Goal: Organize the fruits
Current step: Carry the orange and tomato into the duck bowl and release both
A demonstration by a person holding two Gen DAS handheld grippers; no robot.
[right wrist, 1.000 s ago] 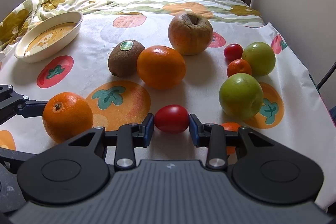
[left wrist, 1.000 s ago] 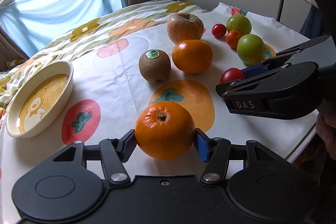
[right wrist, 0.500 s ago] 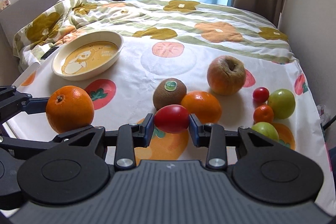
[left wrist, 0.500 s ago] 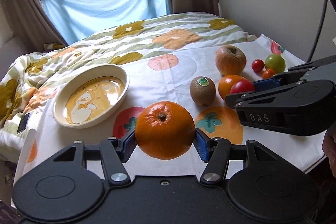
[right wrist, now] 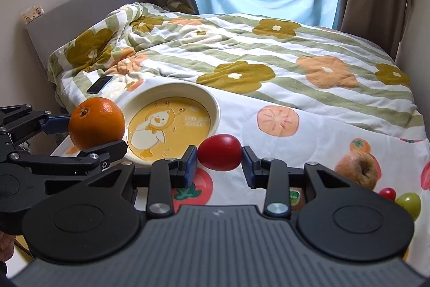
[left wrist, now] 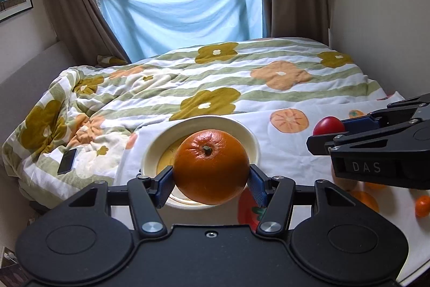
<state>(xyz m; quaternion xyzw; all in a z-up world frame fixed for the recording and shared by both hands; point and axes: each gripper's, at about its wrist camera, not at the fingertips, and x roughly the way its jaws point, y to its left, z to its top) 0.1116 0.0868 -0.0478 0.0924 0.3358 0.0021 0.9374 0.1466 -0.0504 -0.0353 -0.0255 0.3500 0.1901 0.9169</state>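
Observation:
My left gripper (left wrist: 211, 180) is shut on a large orange (left wrist: 211, 166) and holds it in the air in front of a cream bowl (left wrist: 242, 129) with a yellow duck picture inside. From the right wrist view the same orange (right wrist: 96, 123) hangs at the bowl's (right wrist: 212, 101) left rim. My right gripper (right wrist: 219, 162) is shut on a red tomato (right wrist: 220, 152), lifted near the bowl's front right edge. That tomato (left wrist: 328, 125) and the right gripper's black body also show at the right of the left wrist view.
A fruit-print cloth (right wrist: 322, 141) covers the bed's near end. On it at the right lie an apple (right wrist: 358, 170), a kiwi (right wrist: 295, 197), a small red tomato (right wrist: 387, 193) and a green fruit (right wrist: 408, 202). A dark phone (right wrist: 100, 84) lies on the flowered quilt (right wrist: 242, 50) left of the bowl.
Both grippers rose from the cloth with their fruit and swung left towards the bowl. The loose fruits slid to the lower right of both views. The grips did not change.

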